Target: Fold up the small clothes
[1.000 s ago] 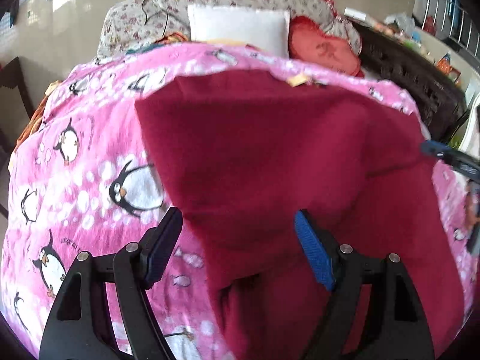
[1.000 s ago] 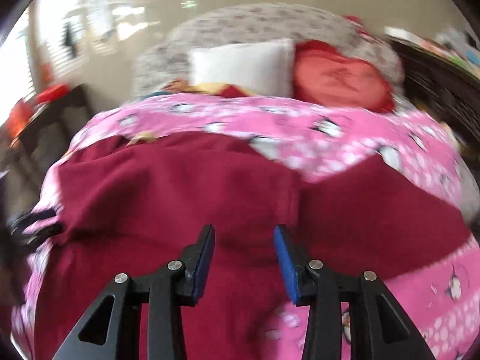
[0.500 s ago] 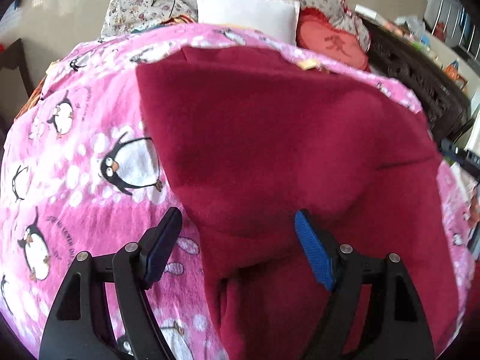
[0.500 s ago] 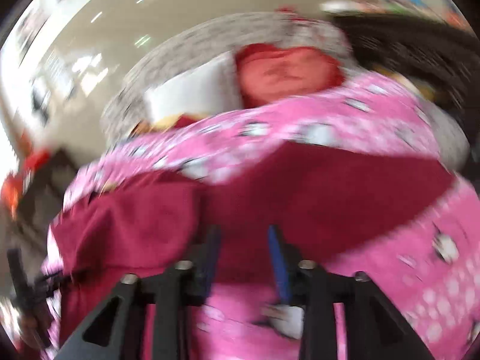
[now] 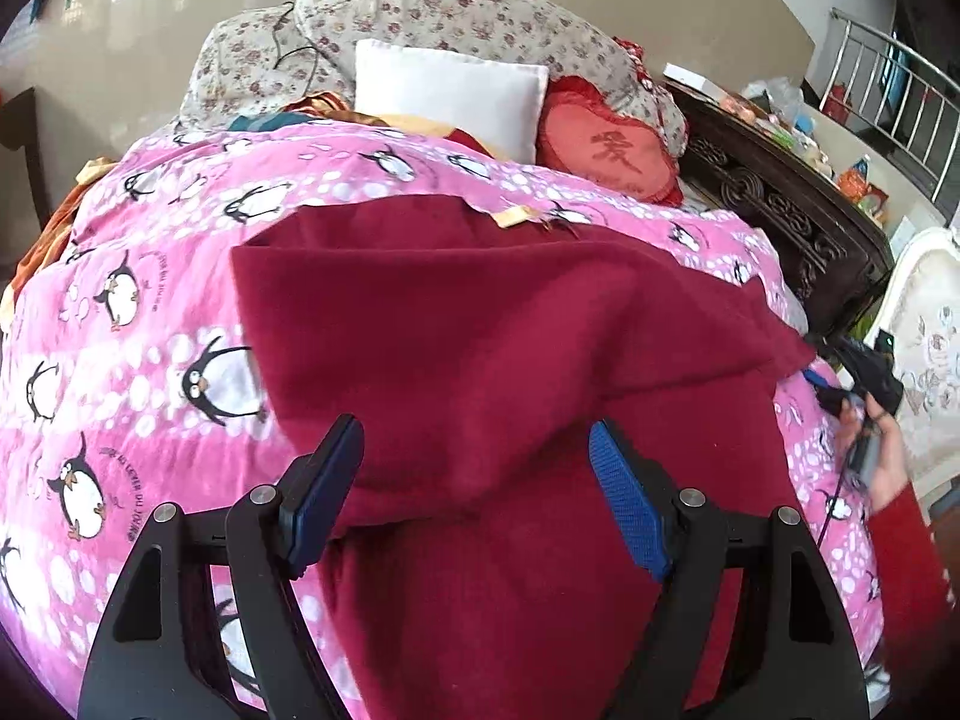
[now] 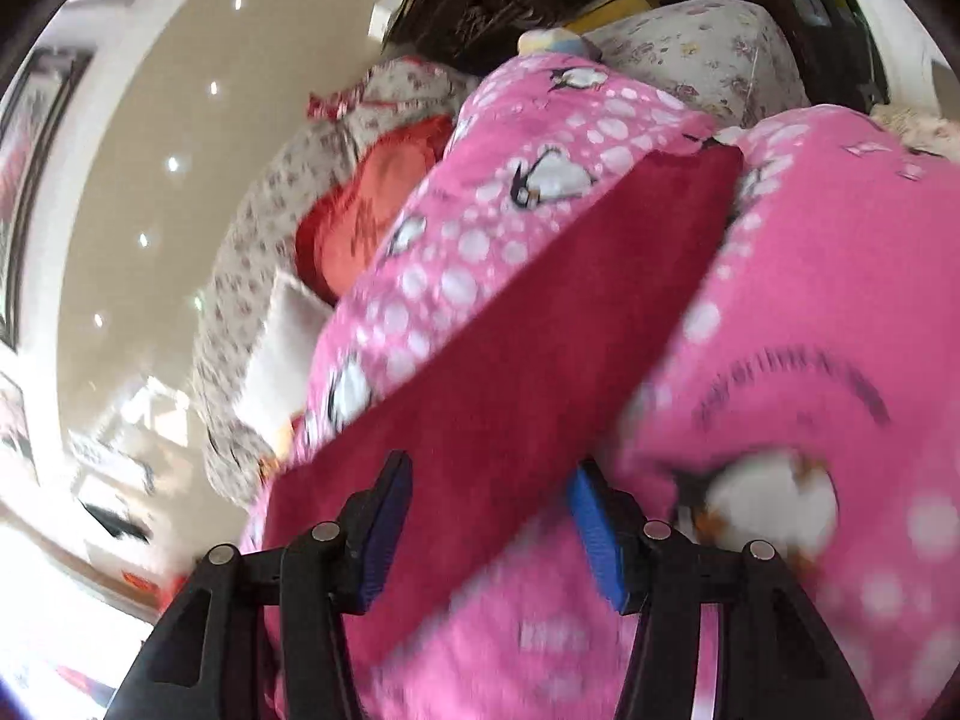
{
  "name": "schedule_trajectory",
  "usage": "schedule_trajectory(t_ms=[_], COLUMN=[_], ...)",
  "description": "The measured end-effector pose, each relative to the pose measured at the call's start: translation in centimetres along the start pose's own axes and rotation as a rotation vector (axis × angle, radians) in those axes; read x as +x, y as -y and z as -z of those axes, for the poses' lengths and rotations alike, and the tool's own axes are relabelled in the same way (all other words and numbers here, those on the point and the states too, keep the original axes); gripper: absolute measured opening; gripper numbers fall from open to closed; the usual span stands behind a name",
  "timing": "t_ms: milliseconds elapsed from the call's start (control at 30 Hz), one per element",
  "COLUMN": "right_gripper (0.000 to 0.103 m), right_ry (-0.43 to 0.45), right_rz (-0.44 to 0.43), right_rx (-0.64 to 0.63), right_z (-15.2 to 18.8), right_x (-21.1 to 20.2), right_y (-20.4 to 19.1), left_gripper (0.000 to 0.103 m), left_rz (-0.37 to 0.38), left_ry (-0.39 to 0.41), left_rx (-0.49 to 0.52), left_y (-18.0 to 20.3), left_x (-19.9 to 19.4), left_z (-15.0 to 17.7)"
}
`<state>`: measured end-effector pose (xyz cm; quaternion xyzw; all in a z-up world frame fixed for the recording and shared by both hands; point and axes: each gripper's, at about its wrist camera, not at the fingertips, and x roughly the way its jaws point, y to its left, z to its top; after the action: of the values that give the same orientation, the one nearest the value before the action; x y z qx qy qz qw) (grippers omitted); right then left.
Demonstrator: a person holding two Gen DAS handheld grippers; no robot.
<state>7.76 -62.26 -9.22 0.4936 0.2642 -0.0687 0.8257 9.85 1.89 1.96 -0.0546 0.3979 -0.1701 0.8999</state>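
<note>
A dark red garment lies spread on a pink penguin blanket, its upper part folded over the lower part. My left gripper is open, its blue pads either side of the folded edge, holding nothing. My right gripper is open and tilted, with a sleeve of the red garment running between its fingers. In the left wrist view the right gripper sits at the garment's right corner, in a hand.
A white pillow, a red heart cushion and a floral bedding pile lie at the bed's far end. A dark carved wooden frame runs along the right side, with a white chair beyond it.
The right gripper swung right and rolled over, opened wider, and now sits at the sleeve near the bed's right edge. The left gripper stayed open over the fold and tilted up slightly.
</note>
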Motion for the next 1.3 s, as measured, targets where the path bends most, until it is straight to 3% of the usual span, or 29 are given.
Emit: schedule_trajectory(t_ms=[33,67,100,133,233,333,433,500,600,700,767,867,1000,1133,1300], right_gripper=[0.034,0.014,0.01,0.009,0.008,0.008,0.008,0.007,0.007,0.011,0.034,0.042,0.043,0.046,0.047], right_ry=[0.015,0.024,0.034,0.055,0.133,0.124,0.037,-0.055,-0.201,-0.386,-0.498,-0.546,-0.465,-0.395,-0.328], right_rz=[-0.008,0.007,0.031,0.033,-0.086,-0.201,-0.3,-0.35,-0.406,-0.354,-0.302,-0.349,-0.313,-0.282,-0.225], right_rx=[0.009,-0.001,-0.018,-0.038,-0.157,-0.431,-0.733,-0.88,-1.042,-1.162,-1.187,-1.157,-1.153,-1.1,-1.021], right_z=[-0.7,-1.3,-1.7,-2.0,-1.9,0.8,7.9,13.7,22.9,31.7,34.7,34.9,31.8,27.5,22.7], right_x=[0.3,0.7,0.6,0.1,-3.3,-6.2,-6.8,-5.4,-1.8,3.7,6.7,6.2,3.4,1.1,-0.2], right_y=[0.4,0.3,0.0,-0.5,-5.6,-15.1,-25.3,-29.9,-33.5,-34.4,-33.7,-32.5,-31.2,-29.4,-26.6], left_gripper=[0.078,0.078,0.078,0.078,0.078,0.078,0.078,0.078,0.078,0.078,0.078,0.078,0.078,0.078,0.079], left_rz=[-0.002,-0.005,-0.009,-0.012,-0.028,-0.036,-0.017,0.023,0.044,0.006,0.015,0.036,0.001,0.056,0.007], left_ry=[-0.003,-0.006,-0.006,-0.001,0.034,0.074,0.11,0.129,0.145,0.148,0.131,0.09,0.067,0.063,0.026], left_rx=[0.008,0.016,0.021,0.025,0.024,-0.019,-0.09,-0.166,-0.224,-0.226,-0.231,-0.243,-0.219,-0.227,-0.086], left_y=[0.2,0.4,0.4,0.3,-0.7,-2.6,-4.4,-6.0,-7.3,-7.7,-8.0,-8.3,-8.0,-7.7,-5.2], left_x=[0.0,0.0,-0.1,-0.4,-1.9,-3.4,-4.6,-5.2,-5.3,-4.7,-4.0,-2.4,-0.9,-0.3,1.4], left_z=[0.1,0.1,0.1,0.2,0.1,-0.4,-0.7,-0.7,-0.8,-0.9,-0.9,-0.9,-0.7,0.0,0.4])
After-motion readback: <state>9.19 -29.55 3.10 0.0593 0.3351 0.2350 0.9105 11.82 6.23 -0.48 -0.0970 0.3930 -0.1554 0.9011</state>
